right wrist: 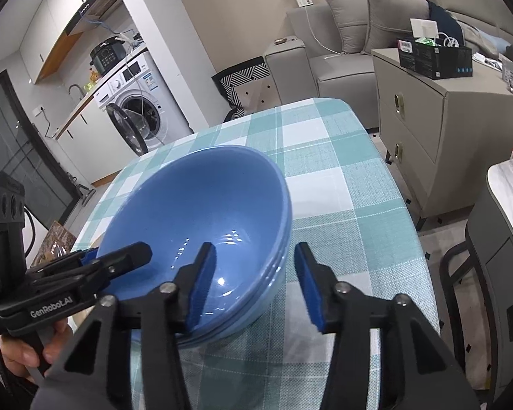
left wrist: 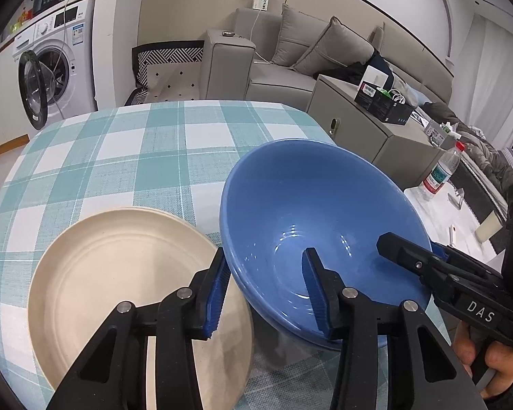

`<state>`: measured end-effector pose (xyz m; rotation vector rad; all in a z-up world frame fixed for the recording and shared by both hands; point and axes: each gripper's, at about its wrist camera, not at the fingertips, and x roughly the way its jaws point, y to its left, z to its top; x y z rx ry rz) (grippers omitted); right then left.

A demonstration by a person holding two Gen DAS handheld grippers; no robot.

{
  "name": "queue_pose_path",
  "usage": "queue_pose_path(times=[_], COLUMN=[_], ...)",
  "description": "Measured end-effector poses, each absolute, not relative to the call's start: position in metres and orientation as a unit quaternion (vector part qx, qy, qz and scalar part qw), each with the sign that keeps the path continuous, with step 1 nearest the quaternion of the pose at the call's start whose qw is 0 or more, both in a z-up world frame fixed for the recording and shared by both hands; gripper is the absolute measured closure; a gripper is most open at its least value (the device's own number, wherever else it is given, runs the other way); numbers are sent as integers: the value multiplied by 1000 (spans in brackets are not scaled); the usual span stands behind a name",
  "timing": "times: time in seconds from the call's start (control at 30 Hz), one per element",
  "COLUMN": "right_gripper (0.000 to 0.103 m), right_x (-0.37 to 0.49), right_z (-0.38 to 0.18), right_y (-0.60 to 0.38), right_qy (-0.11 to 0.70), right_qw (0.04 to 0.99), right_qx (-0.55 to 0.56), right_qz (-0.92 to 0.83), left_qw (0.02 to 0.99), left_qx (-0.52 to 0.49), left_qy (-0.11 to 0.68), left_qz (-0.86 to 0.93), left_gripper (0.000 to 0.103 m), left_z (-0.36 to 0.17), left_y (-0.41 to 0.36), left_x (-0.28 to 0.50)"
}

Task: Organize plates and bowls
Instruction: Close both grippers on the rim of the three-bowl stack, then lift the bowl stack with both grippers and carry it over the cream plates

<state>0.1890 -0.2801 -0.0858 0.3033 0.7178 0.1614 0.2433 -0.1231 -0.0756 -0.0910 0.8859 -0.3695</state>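
Note:
A stack of blue bowls [left wrist: 311, 205] [right wrist: 195, 205] sits on the checked tablecloth, and both grippers straddle its rim from opposite sides. My left gripper [left wrist: 266, 273] has its outer pad against the stack's outer wall and its other finger [left wrist: 316, 294] down inside the bowl. My right gripper [right wrist: 251, 266] has one finger [right wrist: 201, 273] inside the bowl. Its outer pad [right wrist: 307, 287] stands a small gap off the wall, with cloth showing between. A cream plate [left wrist: 126, 294] lies just left of the bowls, partly under my left gripper.
The table [right wrist: 342, 184] ends close on the right, where a grey drawer cabinet [right wrist: 427, 130] and a chair [right wrist: 489, 273] stand. A water bottle [left wrist: 443, 171] stands on a white side table. A person's hand [left wrist: 489, 358] holds the right gripper's handle.

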Motion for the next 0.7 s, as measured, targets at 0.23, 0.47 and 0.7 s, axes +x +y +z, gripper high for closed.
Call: queue_pose_path(times=[0.23, 0.47, 0.7], right_gripper=[65, 65, 65], right_x=[187, 186, 186], right_z=[-84, -82, -81], right_y=[-277, -275, -276], right_qy=[347, 346, 345], right_qw=[926, 929, 930], right_qx=[134, 119, 117], right_qz=[67, 57, 54], left_qw=[887, 889, 890], left_qx=[-40, -30, -27], left_qy=[427, 425, 423], left_qz=[-173, -168, -165], left_gripper=[61, 61, 61], left_z=[-75, -74, -73], left_y=[-124, -126, -126], left_x=[241, 239, 239])
